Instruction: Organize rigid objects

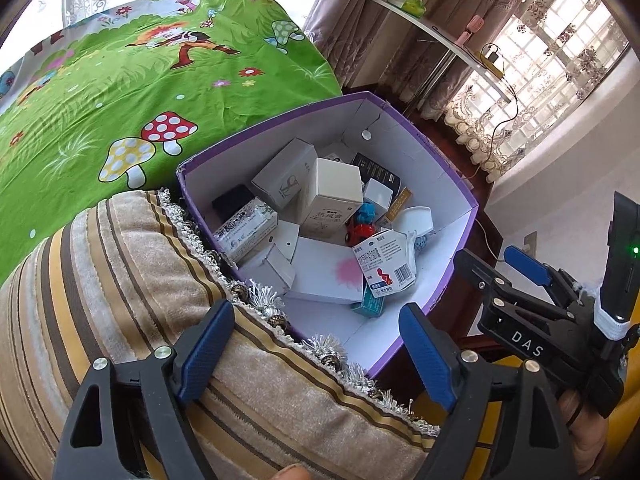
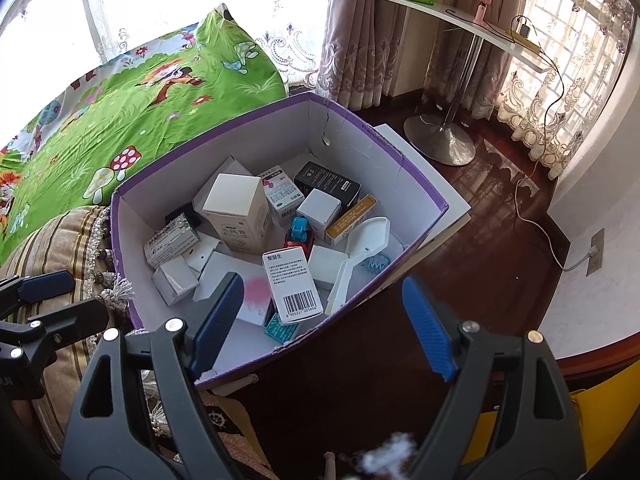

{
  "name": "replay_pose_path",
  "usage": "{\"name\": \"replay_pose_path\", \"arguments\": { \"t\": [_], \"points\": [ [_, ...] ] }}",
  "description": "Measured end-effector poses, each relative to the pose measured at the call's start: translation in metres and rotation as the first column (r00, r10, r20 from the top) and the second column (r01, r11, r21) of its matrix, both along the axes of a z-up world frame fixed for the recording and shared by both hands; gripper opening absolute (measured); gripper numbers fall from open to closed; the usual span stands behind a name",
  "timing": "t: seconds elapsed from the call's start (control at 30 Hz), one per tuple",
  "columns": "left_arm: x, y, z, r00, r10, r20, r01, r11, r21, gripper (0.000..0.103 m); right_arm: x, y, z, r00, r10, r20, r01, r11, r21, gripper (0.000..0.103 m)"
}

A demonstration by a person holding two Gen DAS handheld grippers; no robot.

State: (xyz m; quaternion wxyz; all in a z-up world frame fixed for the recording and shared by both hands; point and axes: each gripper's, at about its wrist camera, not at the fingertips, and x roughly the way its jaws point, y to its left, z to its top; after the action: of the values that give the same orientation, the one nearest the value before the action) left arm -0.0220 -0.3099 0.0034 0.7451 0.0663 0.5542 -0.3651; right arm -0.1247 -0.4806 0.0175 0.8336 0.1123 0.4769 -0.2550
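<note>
Your left gripper hangs with its fingers spread wide and nothing between them, over the striped cushion at the near-left edge of the purple box; your right gripper is likewise released and empty, poised just above the box's near rim, and it shows off the box's right corner in the left wrist view; the box itself sits against the cushion, with the green cartoon bedsheet beyond its far-left side; inside the box lies a jumble of rigid things: a tall cream carton standing near the middle, a black carton toward the far wall, a barcode-printed medicine carton tilted close to the near rim, a white plastic scoop leaning along the right wall, a small blue and red toy car between the cartons, and a teal packet under the barcode carton.
</note>
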Motion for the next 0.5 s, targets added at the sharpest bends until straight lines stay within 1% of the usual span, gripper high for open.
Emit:
{"name": "replay_pose_path", "arguments": {
  "t": [0.5],
  "points": [
    [0.0002, -0.0002, -0.0007, 1.0, -0.001, 0.001, 0.001, 1.0, 0.001, 0.085, -0.0001, 0.0004, -0.0018, 1.0, 0.003, -0.003, -0.003, 1.0, 0.003, 0.084]
  ]
}}
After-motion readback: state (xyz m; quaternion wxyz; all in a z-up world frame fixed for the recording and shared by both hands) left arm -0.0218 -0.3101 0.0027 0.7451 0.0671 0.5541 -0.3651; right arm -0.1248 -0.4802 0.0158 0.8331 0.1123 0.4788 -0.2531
